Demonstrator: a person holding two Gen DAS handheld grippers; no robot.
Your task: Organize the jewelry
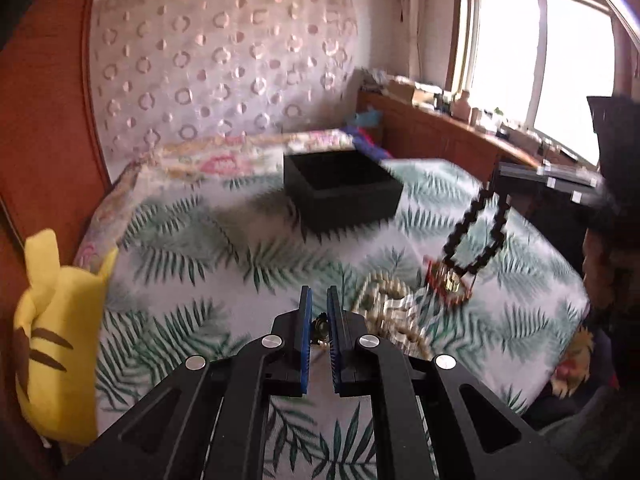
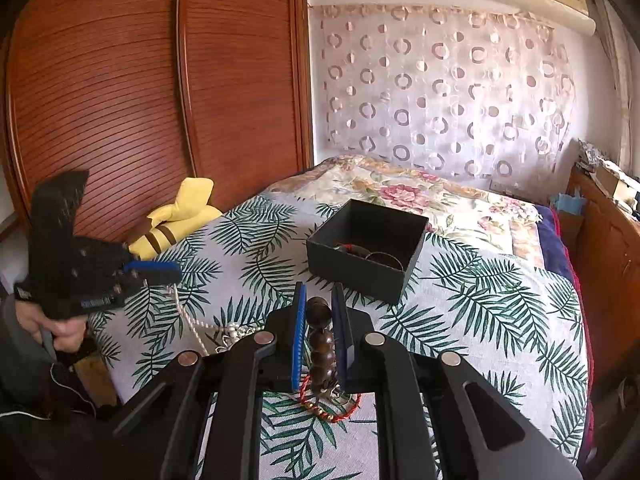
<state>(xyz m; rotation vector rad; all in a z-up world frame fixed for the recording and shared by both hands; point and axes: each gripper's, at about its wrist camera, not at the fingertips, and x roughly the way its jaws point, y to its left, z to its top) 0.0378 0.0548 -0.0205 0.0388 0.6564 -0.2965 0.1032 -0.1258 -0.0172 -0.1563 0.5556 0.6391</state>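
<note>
While the right gripper (image 2: 319, 316) is clamped on a string of dark brown wooden beads (image 2: 322, 344), that bracelet hangs in a loop above the bed in the left wrist view (image 1: 476, 232), with a thin red cord bracelet with gold beads (image 2: 328, 402) dangling just under it. The left gripper (image 1: 319, 308) has its blue-padded fingers (image 1: 306, 320) drawn close on a small brass-coloured piece (image 1: 320, 326); blur hides what that piece is. A white pearl necklace (image 2: 188, 316) trails from it to a pale heap of pearl and silvery jewellery (image 1: 394, 312) near the front edge of the palm-leaf printed bedspread (image 2: 480, 320). No writing can be read anywhere. Toward the middle of the bed sits an open square black box (image 2: 366, 248), holding a red-and-dark bracelet and a thin wire bangle. A yellow striped plush toy (image 2: 176, 220) lies at the left edge.
</note>
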